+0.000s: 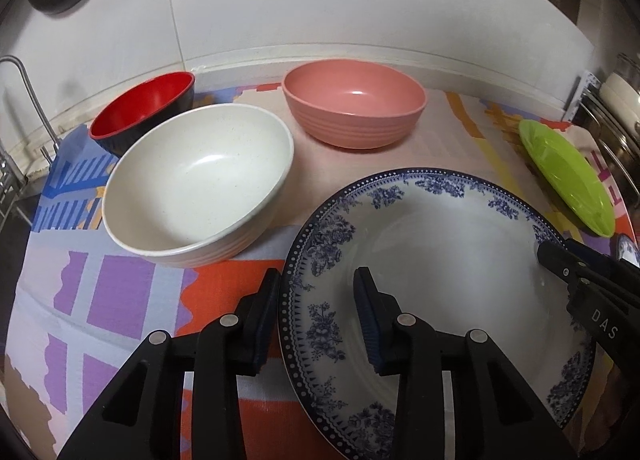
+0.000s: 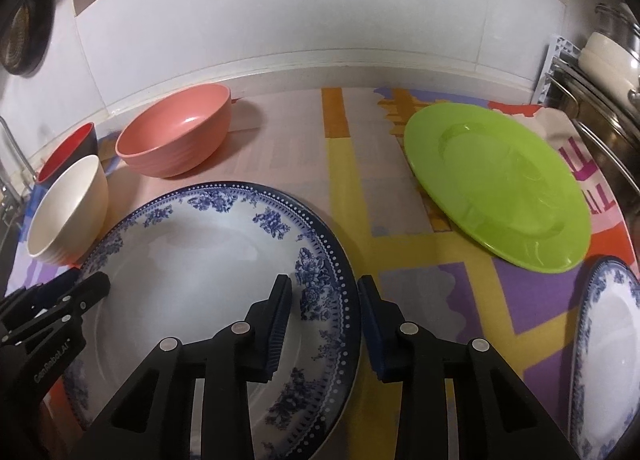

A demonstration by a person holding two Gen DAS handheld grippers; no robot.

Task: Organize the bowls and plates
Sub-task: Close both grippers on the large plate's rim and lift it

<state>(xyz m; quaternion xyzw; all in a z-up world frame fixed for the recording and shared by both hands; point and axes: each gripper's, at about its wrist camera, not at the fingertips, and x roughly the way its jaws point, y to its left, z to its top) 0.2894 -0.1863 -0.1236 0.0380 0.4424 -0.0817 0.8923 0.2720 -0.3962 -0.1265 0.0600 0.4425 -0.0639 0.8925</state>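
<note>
A large white plate with blue flowers lies on the patterned cloth. My left gripper is open and straddles its left rim, one finger outside, one over the plate. My right gripper is open and straddles its right rim the same way. A cream bowl, a pink bowl and a red bowl stand behind. A green plate lies at the right. A second blue-flowered plate is at the far right.
A multicoloured cloth covers the counter. A metal rack with pots stands at the right edge. A metal rack stands at the left edge. A white tiled wall runs along the back.
</note>
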